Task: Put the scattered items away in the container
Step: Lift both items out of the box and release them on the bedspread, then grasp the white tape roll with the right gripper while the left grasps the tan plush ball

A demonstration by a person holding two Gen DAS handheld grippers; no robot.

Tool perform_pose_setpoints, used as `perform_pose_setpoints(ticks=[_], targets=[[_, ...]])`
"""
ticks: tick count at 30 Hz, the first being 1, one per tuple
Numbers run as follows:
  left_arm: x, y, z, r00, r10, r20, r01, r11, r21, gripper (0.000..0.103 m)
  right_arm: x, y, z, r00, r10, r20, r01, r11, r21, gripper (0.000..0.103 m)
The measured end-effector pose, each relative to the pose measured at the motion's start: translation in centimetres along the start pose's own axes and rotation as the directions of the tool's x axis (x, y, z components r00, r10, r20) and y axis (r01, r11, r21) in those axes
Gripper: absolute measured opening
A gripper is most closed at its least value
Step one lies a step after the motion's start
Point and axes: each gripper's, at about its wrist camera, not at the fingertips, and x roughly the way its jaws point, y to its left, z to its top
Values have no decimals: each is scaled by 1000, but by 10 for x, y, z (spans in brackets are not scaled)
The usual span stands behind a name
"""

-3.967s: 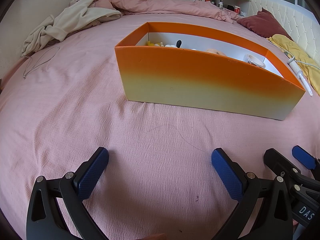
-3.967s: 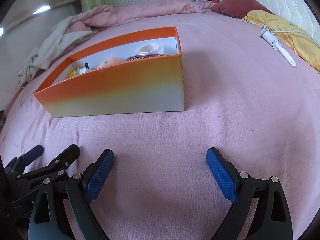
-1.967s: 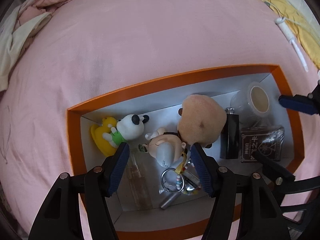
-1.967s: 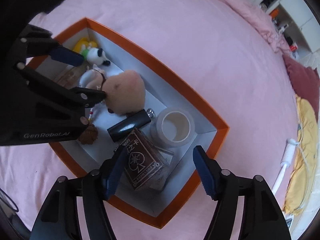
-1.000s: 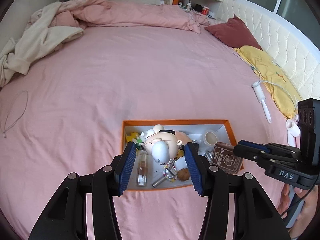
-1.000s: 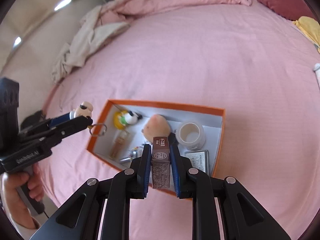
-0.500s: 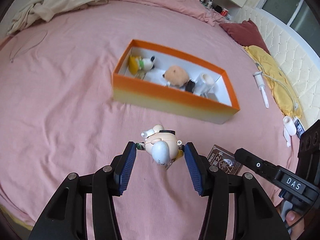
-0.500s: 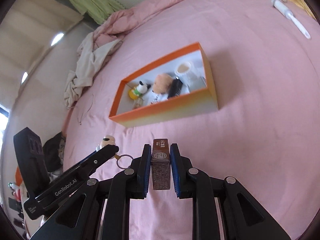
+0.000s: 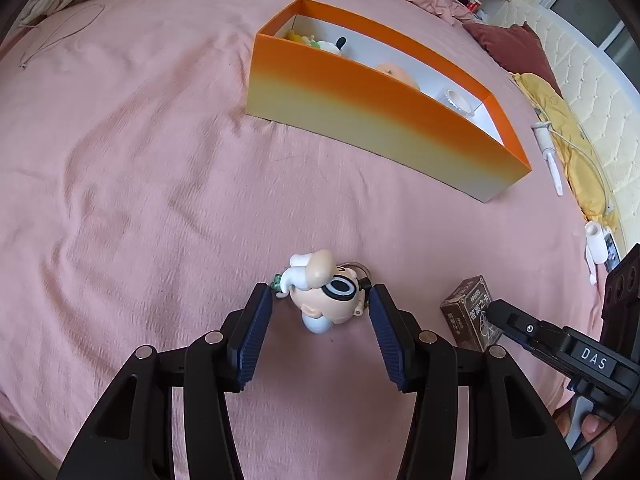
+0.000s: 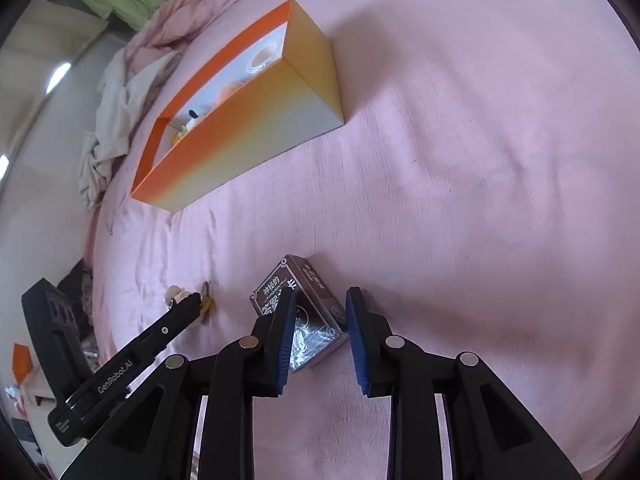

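Left hand-held gripper: jaws part-spread, a small peach-and-white doll-head keychain figure lying on the pink bed sheet between the blue pads. The right-hand pad looks to touch the figure's side; the other shows a gap, so no clear pinch.

Right hand-held gripper: jaws opening, straddling a dark brown card box wrapped in clear film. The box lies flat on the sheet, tilted across the gap, one end under the left-hand pad; the pads do not press on it.

The card box sits just right of the left hand-held gripper, near the figure.

A long orange-to-cream cardboard box stands well ahead of both hand-held grippers, open-topped. Visible inside: yellow-and-white plush toy, peach plush ball, clear tape roll.
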Motion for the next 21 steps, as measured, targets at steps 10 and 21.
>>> perform_pose_setpoints(ticks=[10, 21], targets=[[-20, -1, 2, 994, -16, 107, 21, 999, -46, 74, -18, 15, 2, 994, -12, 108, 18, 999, -51, 49], [-66, 13, 57, 958, -142, 248, 177, 976, -124, 74, -62, 52, 43, 967, 98, 234, -76, 992, -102, 49]])
